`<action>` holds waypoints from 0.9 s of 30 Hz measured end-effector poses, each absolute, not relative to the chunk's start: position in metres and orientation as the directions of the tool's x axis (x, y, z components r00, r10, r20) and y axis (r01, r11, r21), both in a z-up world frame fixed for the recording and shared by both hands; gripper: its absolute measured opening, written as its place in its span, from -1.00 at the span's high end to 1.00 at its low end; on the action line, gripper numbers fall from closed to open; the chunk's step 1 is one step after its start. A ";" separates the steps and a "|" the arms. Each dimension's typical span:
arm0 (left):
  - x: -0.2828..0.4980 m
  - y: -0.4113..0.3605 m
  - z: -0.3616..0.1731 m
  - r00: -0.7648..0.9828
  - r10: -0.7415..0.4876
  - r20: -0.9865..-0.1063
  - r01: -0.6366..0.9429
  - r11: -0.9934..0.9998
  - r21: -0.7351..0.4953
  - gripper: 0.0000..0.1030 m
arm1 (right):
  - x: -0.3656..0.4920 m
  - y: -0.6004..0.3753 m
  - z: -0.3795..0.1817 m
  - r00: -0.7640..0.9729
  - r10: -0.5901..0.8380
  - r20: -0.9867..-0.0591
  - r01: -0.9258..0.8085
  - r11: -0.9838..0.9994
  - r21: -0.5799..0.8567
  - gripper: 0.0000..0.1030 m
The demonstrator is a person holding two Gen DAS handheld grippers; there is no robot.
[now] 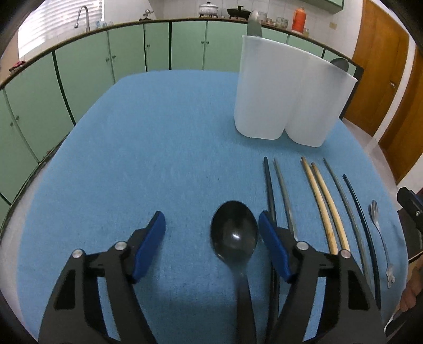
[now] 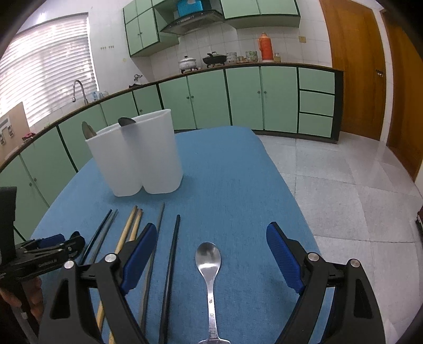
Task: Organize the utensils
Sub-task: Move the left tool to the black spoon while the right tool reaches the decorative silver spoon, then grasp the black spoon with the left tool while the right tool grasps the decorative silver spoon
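Between my left gripper's (image 1: 211,230) parted pads lies the black spoon (image 1: 234,235), unclamped: stiff, light, glossy (likely slippery), best pinched at its neck. Right gripper (image 2: 211,251) gapes around the steel spoon (image 2: 208,258).

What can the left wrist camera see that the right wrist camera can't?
Only the left wrist view shows the black spoon, lying between the left gripper's open jaws. Only the right wrist view shows the range hood, the upper cabinets and the tiled floor. Both show the blue table, the white holder with two utensils already in it, the chopsticks and the small metal spoon, which lies between the right gripper's open jaws.
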State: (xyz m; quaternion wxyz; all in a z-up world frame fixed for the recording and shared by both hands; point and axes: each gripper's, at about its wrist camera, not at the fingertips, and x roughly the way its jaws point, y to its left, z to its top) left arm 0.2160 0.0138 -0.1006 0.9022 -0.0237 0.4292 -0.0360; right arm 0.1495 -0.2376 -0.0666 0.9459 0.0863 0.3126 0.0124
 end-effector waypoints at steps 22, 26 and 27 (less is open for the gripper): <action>0.204 0.012 -0.083 0.687 -0.125 -0.716 0.113 0.992 -0.064 0.38 | 0.165 -0.228 -0.094 0.683 0.073 -0.727 -0.009 0.996 0.091 -0.04; 0.205 0.014 -0.084 0.690 -0.126 -0.713 0.115 0.991 -0.063 0.38 | 0.171 -0.227 -0.099 0.667 0.066 -0.742 -0.009 0.997 0.080 0.05; 0.205 0.014 -0.084 0.691 -0.125 -0.712 0.115 0.991 -0.063 0.38 | 0.171 -0.226 -0.099 0.668 0.063 -0.742 -0.010 0.997 0.076 0.06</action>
